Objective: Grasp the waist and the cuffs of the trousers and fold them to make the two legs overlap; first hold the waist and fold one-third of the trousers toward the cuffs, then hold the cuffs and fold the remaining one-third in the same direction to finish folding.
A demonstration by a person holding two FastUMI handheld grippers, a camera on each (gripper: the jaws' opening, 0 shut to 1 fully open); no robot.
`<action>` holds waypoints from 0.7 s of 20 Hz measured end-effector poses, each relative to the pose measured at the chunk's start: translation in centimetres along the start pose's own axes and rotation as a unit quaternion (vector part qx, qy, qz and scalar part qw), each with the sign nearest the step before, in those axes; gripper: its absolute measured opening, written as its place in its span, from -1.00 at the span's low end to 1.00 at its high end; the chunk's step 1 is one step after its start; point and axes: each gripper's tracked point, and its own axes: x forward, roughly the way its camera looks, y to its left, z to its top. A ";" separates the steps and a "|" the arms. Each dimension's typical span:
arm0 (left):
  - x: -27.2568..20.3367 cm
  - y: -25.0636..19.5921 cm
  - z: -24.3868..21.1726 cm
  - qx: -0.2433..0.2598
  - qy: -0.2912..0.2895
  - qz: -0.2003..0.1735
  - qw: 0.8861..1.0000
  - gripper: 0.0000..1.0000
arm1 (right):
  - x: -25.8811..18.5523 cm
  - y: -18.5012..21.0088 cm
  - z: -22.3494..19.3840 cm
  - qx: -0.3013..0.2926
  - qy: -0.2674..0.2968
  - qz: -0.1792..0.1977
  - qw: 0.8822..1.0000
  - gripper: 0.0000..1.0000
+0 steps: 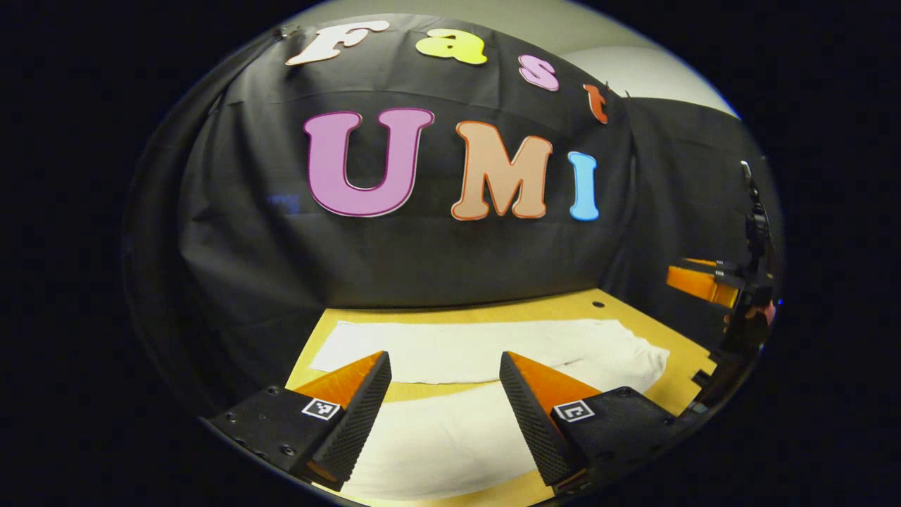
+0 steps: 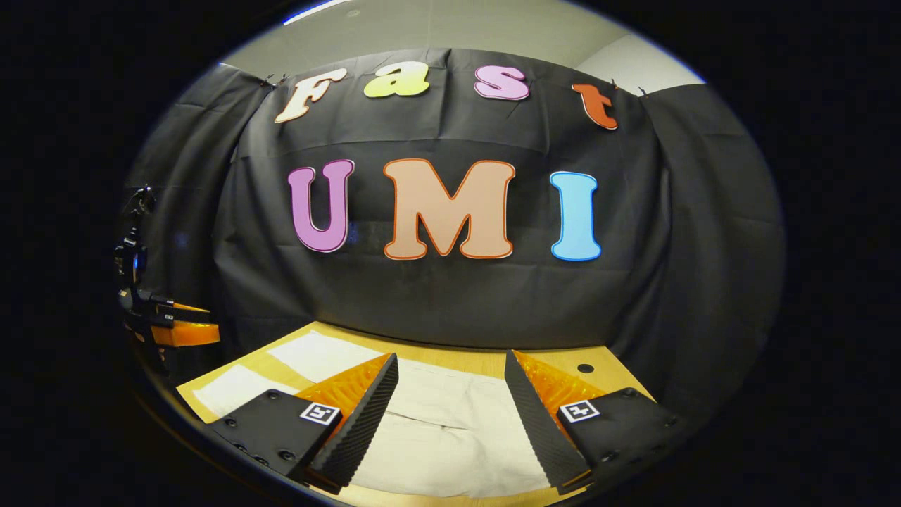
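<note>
White trousers (image 1: 486, 348) lie flat on a wooden table (image 1: 633, 310), the two legs spread apart toward the left. My left gripper (image 1: 445, 366) hovers open over the near leg, nothing between its fingers. In the right gripper view the trousers (image 2: 450, 429) show their wider waist part below my right gripper (image 2: 450, 370), which is open and holds nothing. The legs run off to the left there. The right gripper (image 1: 711, 282) also appears at the far right of the left gripper view, and the left gripper (image 2: 172, 327) at the far left of the right gripper view.
Black cloth walls close the booth behind and at both sides of the table. A small dark hole (image 2: 585, 368) marks the tabletop near the back right corner. The table's notched right edge (image 1: 700, 373) lies beside the waist.
</note>
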 end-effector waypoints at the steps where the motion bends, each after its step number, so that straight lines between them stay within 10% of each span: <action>1: -0.1 0.2 -0.9 0.013 0.015 -0.015 1.000 0.88 | -0.2 -0.1 -0.3 0.000 0.004 -0.005 1.000 0.97; 7: -1.1 1.8 -9.1 0.106 0.153 -0.106 0.977 0.88 | -1.0 -0.9 -2.5 -0.015 0.022 -0.039 0.999 0.95; 14: -5.4 3.9 -17.7 0.190 0.312 -0.204 0.908 0.85 | -2.4 -1.7 -5.1 -0.006 0.052 -0.060 0.997 0.95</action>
